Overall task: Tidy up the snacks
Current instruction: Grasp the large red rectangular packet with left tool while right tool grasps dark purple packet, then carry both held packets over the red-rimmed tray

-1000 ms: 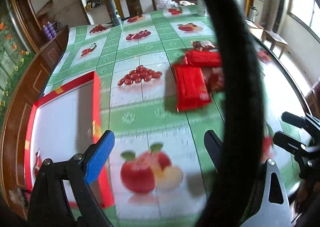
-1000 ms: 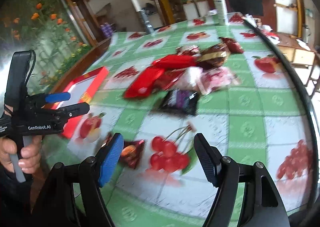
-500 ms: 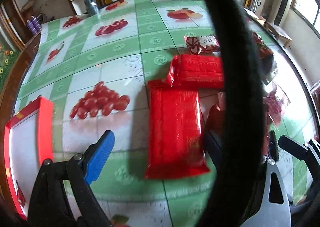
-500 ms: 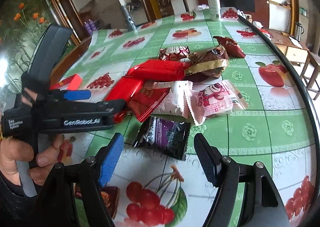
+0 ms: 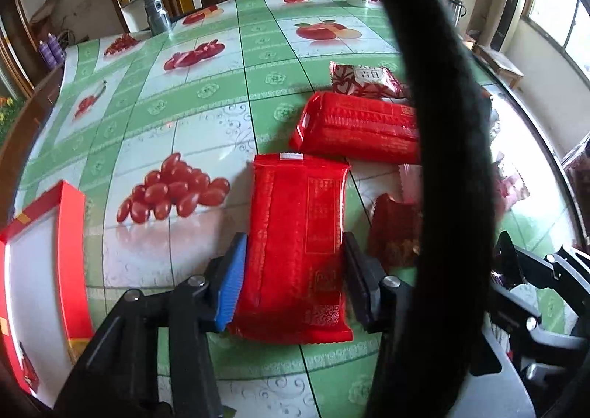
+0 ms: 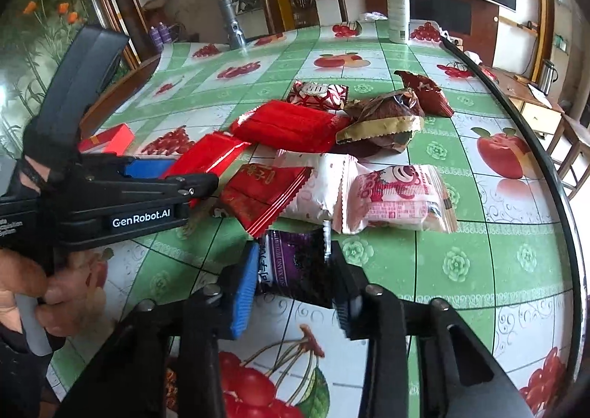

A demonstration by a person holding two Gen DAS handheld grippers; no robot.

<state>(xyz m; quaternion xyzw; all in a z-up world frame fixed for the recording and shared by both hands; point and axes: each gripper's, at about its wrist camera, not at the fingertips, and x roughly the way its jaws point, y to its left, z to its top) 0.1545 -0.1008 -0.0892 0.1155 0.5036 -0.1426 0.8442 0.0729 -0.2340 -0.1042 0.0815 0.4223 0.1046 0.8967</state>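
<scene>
My right tool (image 6: 293, 283) closing around the purple packet (image 6: 297, 263) on the near bench (image 6: 479, 270); left tool (image 6: 173, 174) at left.

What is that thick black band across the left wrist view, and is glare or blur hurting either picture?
Left wrist view: a dark out-of-focus strap close to the lens hides part of the snack pile; window glare washes out the tablecloth at right; red packet is sharp. Right wrist view: sharp, evenly lit, strong fisheye bending at the table edge; purple packet readable.
</scene>
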